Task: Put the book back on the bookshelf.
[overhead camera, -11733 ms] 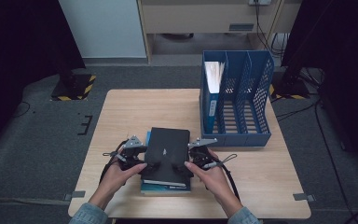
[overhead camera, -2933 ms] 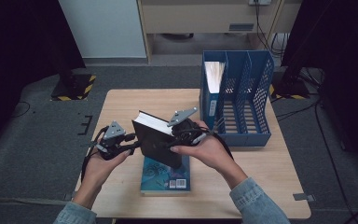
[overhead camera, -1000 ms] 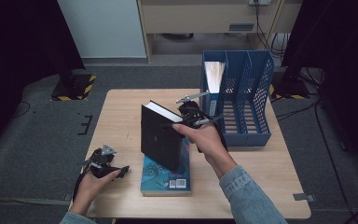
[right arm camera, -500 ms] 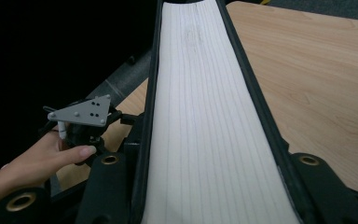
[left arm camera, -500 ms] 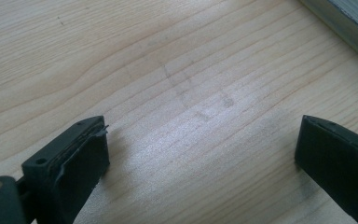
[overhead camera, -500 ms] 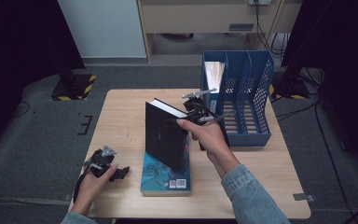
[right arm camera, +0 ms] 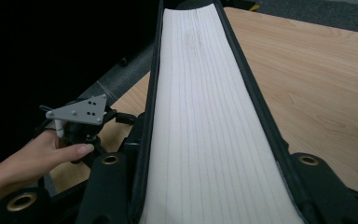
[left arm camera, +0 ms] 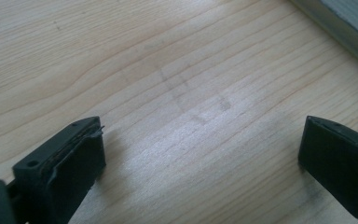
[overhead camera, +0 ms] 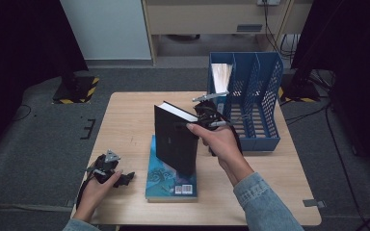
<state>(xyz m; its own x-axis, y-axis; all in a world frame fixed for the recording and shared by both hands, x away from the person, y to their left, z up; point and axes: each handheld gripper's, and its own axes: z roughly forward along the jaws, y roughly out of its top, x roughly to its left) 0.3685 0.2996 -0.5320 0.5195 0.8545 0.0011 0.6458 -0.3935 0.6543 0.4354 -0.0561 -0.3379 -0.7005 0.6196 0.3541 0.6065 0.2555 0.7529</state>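
A black hardback book (overhead camera: 176,142) stands upright in the air, its lower corner over a teal book (overhead camera: 166,180) that lies flat on the table. My right gripper (overhead camera: 207,115) is shut on the black book's top edge; in the right gripper view both jaws clamp the covers around the white page edges (right arm camera: 205,116). My left gripper (overhead camera: 120,178) rests low at the table's front left. It is open and its jaws have just been opening, with only bare wood between them (left arm camera: 200,158).
A blue file rack (overhead camera: 255,96) with several slots stands at the back right of the wooden table (overhead camera: 125,115), with white papers (overhead camera: 220,74) in its leftmost slot. The table's front edge lies close under the left hand.
The right gripper has carried the upright black book slightly to the right, toward the rack. The left hand has stayed at the front left corner.
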